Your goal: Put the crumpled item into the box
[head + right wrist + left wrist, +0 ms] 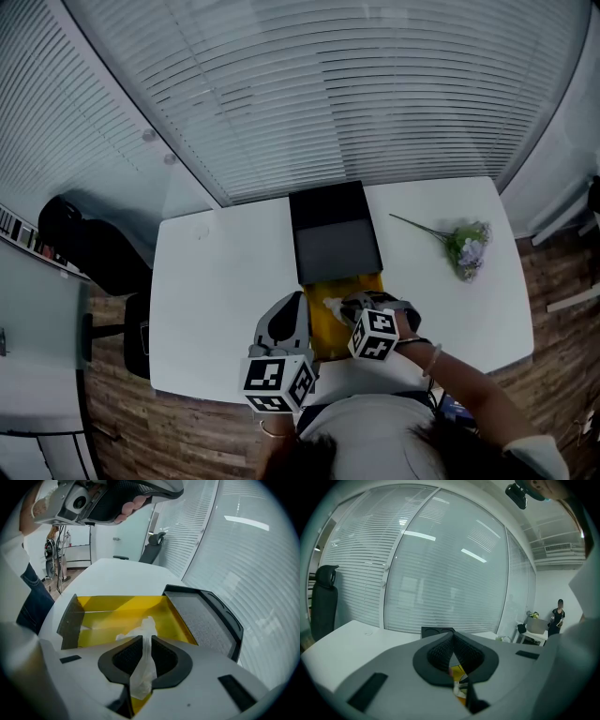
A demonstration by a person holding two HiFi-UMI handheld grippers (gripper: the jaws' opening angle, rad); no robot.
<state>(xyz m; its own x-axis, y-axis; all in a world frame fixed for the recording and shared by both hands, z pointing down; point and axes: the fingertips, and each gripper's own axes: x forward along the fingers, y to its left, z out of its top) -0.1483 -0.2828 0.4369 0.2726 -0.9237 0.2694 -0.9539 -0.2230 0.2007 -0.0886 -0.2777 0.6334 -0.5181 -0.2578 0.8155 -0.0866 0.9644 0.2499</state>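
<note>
On the white counter (216, 300), the yellow-lined box (122, 613) lies open and roomy. Your right gripper (144, 644) pinches the crumpled item (140, 677) mid-body over the near wall; it looks light, soft and slip-prone. Your left gripper (452, 660), closed and empty, waits beside.

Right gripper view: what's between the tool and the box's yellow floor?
The crumpled white item. The right tool has its jaws shut on it, and its loose end sticks out over the yellow floor of the box. This shows in the right gripper view.
</note>
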